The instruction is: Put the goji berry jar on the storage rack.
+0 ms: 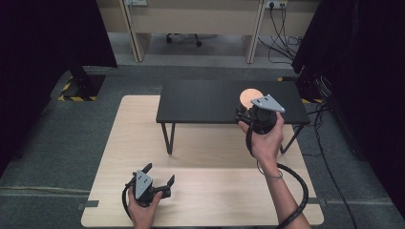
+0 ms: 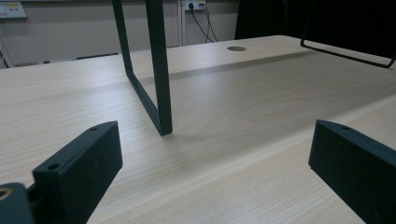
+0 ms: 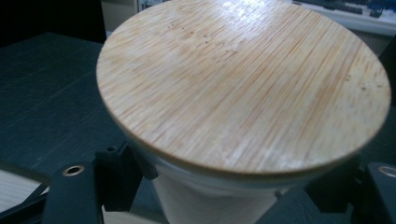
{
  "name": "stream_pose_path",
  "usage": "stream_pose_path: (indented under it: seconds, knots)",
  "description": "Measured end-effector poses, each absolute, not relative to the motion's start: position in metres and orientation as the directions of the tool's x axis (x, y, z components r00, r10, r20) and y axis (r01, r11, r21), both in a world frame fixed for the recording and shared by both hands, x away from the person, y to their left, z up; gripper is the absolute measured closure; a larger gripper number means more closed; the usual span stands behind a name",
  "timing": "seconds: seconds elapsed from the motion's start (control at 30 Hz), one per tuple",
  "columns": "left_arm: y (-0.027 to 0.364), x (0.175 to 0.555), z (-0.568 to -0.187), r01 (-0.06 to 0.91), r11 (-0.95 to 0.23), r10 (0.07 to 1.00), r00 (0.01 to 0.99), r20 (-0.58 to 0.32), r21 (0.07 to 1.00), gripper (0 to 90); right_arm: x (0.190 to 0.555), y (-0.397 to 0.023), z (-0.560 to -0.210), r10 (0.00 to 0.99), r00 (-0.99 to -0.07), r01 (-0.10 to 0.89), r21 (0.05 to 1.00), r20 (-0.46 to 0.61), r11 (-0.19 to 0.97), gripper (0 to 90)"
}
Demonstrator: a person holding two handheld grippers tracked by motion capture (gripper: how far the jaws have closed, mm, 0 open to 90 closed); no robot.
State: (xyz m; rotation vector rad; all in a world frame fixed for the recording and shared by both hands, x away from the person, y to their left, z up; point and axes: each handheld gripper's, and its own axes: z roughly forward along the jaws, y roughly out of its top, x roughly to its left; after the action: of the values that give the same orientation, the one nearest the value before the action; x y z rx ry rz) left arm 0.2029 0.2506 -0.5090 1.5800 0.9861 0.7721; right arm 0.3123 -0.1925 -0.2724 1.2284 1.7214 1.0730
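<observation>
A white jar with a round bamboo lid (image 1: 250, 97) (image 3: 243, 79) is over the right part of the low black table (image 1: 205, 102). My right gripper (image 1: 248, 114) (image 3: 229, 184) is shut on the jar's white body just under the lid, one jaw on each side. Whether the jar rests on the black top or hangs just above it is hidden. My left gripper (image 1: 160, 177) (image 2: 215, 163) stands open and holds nothing, low over the wooden table (image 1: 200, 200) near its front edge.
The black table's thin metal legs (image 1: 168, 138) (image 2: 159, 70) stand on the wooden table, right in front of my left gripper. A cable (image 1: 298, 191) trails from the right gripper along the forearm. Black curtains flank both sides.
</observation>
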Motion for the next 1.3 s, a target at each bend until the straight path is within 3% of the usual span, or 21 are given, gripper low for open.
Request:
stream_pose_path:
  seconds: [0.23,0.53,1.3]
  knots:
    - [0.252,0.204,-0.509,0.207,-0.076,0.894,0.447,-0.025,0.975,2.0,0.339,-0.192,-0.274,0.967,-0.244,0.379,0.911,-0.073,0.164,26.0]
    - [0.251,0.203,-0.509,0.207,-0.081,0.894,0.447,-0.021,0.975,2.0,0.347,-0.2,-0.281,0.967,-0.255,0.376,0.919,-0.021,0.119,26.0]
    - [0.252,0.203,-0.51,0.203,-0.073,0.895,0.446,-0.026,0.976,2.0,0.35,-0.202,-0.292,0.964,-0.264,0.337,0.935,-0.017,0.109,26.1]
